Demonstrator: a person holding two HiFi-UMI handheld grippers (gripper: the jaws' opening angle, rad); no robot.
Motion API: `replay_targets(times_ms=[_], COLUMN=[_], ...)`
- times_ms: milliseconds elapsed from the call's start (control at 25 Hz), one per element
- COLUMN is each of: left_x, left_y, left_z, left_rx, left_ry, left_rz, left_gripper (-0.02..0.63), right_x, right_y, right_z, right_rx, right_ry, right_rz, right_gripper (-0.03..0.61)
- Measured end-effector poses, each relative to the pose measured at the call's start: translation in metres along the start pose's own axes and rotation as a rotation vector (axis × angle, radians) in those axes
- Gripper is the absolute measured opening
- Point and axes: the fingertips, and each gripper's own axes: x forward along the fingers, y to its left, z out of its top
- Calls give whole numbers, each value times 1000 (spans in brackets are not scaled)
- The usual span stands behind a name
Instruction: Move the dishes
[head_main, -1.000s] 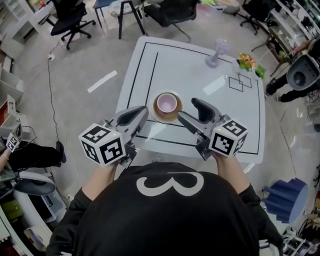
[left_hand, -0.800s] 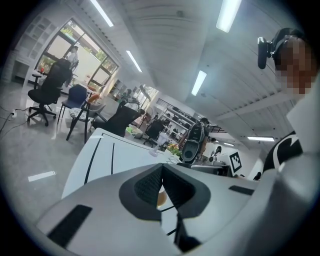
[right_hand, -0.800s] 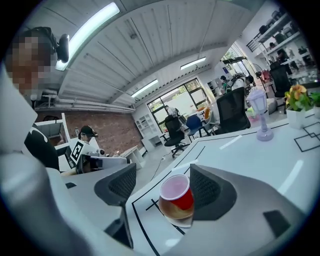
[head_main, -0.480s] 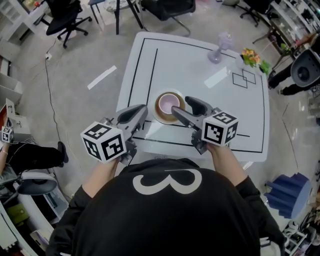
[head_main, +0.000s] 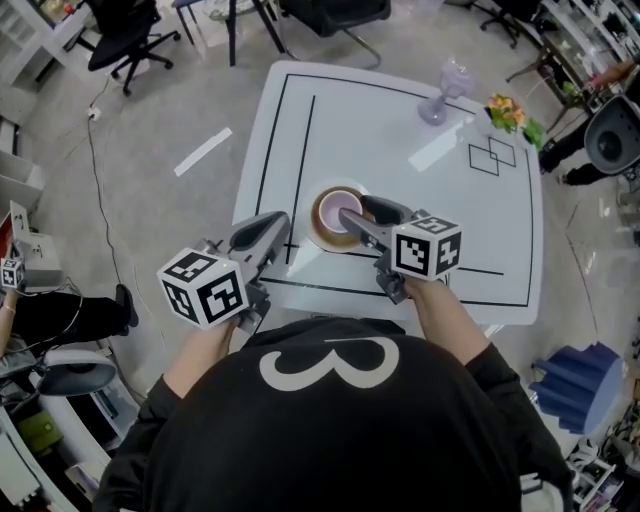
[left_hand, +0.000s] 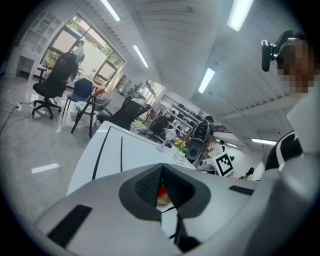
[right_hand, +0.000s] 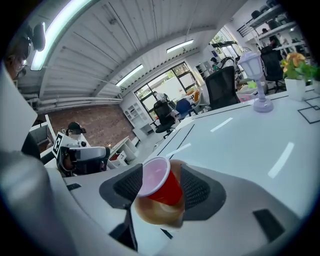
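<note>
While the left tongs (head_main: 274, 226) hover clenched and empty at lower left of the head view, by the worktop's (head_main: 420, 180) near edge, a red cup (head_main: 337, 207) stands on a brown saucer (head_main: 322, 234) at centre frame. Just right, the right tongs (head_main: 358, 209) straddle the cup, jaws just narrowed but still released, not visibly pressing.

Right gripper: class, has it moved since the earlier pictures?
Yes. Judged against the table's black line, the right gripper has shifted up and left to the red cup, now between its jaws, which have just been closing.
</note>
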Motion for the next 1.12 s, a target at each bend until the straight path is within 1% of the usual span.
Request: replay_targets(times_ms=[40,200,520,560,800,960,1120], left_x=[1,6,8,9,11,13,17], left_y=[2,3,-1,-1,3,3,3], left_z=[0,-1,-6,-7,-13,-12,-10], left_rx=[-4,-10,-8,-10,-26,-24,-22], left_ry=[0,3,19,20,33,40,38], left_rz=[1,-4,-11,-10,-6,-6,-12], left_gripper=[3,3,3,3,3,3,3], right_x=[1,1,-3,-3,-8,-16,-29], right_y=[-1,-5,-10,-11,-5,4,8], right_z=[-2,-5,-2,-1,1,13,28], right_rx=[6,21,-5,-10,-19,-27,-39], right_ry=[6,11,0,0,-20,-52,-97], right_rz=[-7,-31,-82,-84,-55,-28,-20], right_gripper=[236,173,50,43,40,40,40])
